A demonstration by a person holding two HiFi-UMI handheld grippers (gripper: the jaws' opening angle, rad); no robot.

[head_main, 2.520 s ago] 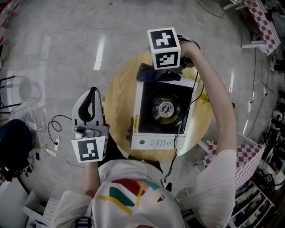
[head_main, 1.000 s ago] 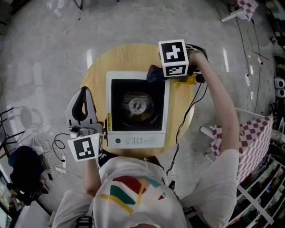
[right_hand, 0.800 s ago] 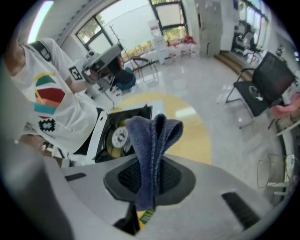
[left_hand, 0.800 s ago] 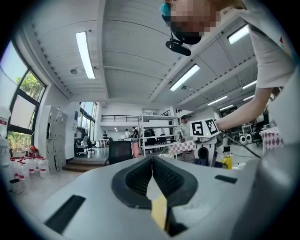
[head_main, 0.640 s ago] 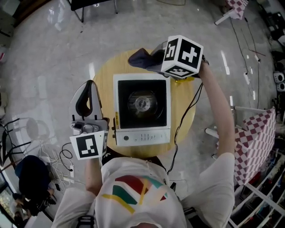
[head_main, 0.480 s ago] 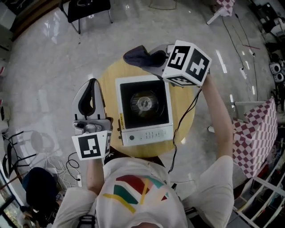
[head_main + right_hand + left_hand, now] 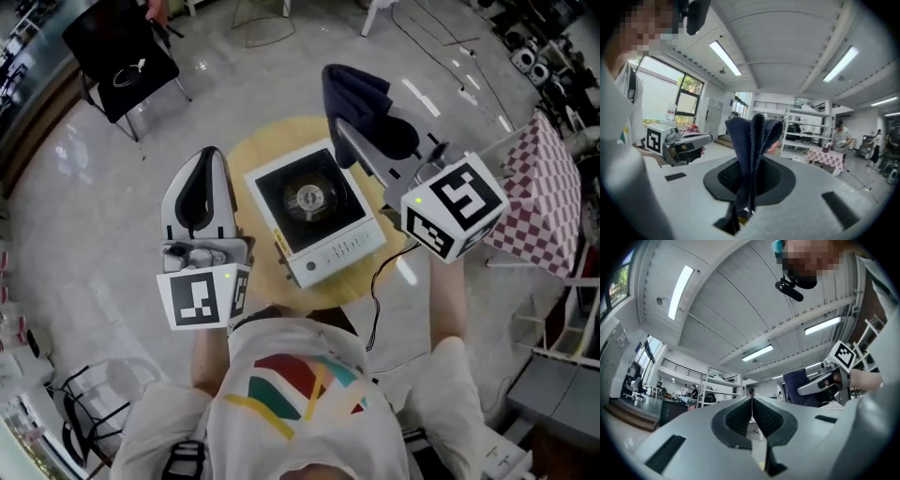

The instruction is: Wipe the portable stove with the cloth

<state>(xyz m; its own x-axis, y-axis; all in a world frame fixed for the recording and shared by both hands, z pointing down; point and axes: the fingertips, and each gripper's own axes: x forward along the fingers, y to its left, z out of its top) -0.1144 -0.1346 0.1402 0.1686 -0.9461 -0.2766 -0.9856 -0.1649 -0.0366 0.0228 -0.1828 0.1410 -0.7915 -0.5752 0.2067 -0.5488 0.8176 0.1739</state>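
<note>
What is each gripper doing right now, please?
Left gripper: shut, holding nothing.
Right gripper: shut on the cloth.

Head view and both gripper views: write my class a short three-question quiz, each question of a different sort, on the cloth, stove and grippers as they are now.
1. Which gripper holds the cloth?
2. True or false: the left gripper has its jaws apart.
3. The portable stove sits on: A) the floor, B) a round wooden table, C) a chair.

Key: 1. The right gripper. 2. False, they are together with nothing between them. 3. B.
</note>
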